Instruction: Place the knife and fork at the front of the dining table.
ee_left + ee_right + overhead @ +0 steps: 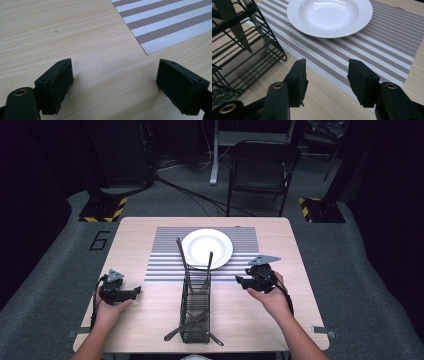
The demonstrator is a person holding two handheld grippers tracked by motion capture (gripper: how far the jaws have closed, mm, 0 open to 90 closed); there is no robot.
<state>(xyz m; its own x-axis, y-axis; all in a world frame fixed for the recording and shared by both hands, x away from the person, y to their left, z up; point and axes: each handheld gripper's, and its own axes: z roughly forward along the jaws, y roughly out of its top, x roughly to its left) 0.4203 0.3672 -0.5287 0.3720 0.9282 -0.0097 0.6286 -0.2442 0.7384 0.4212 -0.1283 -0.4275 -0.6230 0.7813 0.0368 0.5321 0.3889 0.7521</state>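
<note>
A white plate [207,247] rests on a striped placemat [165,265] at the table's middle back; the right gripper view has the plate [329,16] just ahead on the mat [382,47]. A black wire rack [195,310] with cutlery stands in front of the mat, seen also as the rack [234,62] at that view's left. My right gripper [240,281] hovers right of the rack, jaws apart with nothing between them [325,80]. My left gripper [136,291] sits low at the table's left, jaws wide over bare wood [115,85].
The wooden table [150,320] has bare room on both sides of the rack. A mat corner [150,51] lies ahead of the left gripper. A folding chair [262,167] stands beyond the far edge, with cables on the floor.
</note>
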